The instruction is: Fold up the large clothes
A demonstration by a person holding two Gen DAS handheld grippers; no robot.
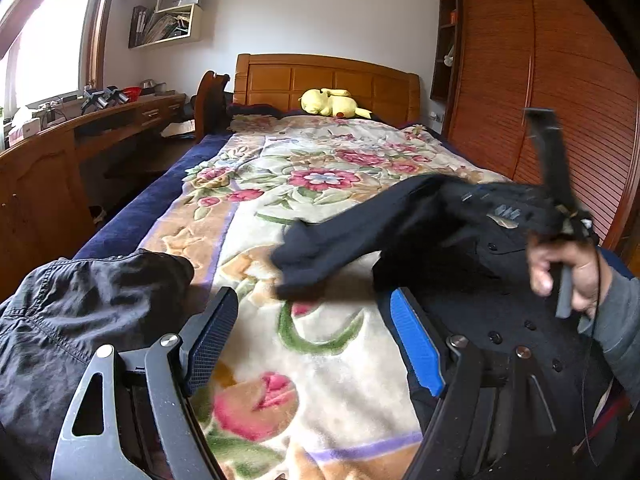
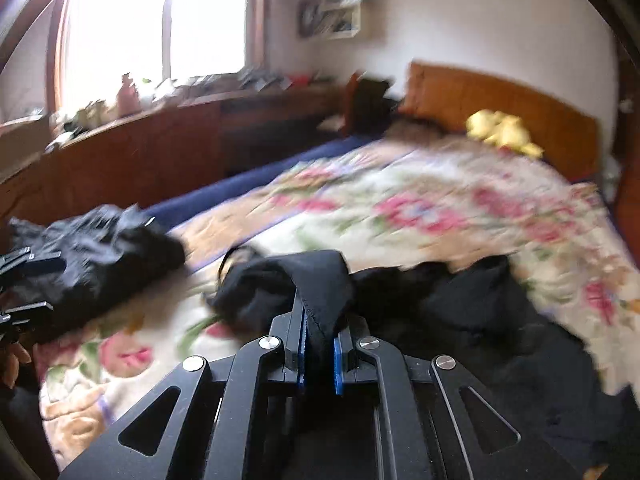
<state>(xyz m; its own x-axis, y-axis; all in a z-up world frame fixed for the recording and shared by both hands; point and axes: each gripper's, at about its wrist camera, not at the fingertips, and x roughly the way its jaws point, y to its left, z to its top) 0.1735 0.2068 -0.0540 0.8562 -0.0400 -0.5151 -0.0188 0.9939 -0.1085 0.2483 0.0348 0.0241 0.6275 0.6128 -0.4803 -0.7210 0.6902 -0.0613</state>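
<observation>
A black buttoned garment (image 1: 480, 280) lies on the right of the floral blanket (image 1: 312, 208), one sleeve lifted and stretched toward the middle. In the right wrist view my right gripper (image 2: 319, 320) is shut on a fold of this black garment (image 2: 460, 320) and holds it above the bed. My left gripper (image 1: 316, 320) is open and empty, low over the blanket, its blue pads (image 1: 416, 344) beside the garment's left edge. The right gripper handle and hand show in the left wrist view (image 1: 560, 248).
A second dark crumpled garment (image 1: 80, 312) lies at the bed's left edge, also seen in the right wrist view (image 2: 100, 256). A yellow plush toy (image 1: 330, 103) sits by the wooden headboard. A wooden desk (image 1: 60, 152) runs along the left, a wardrobe (image 1: 560, 80) on the right.
</observation>
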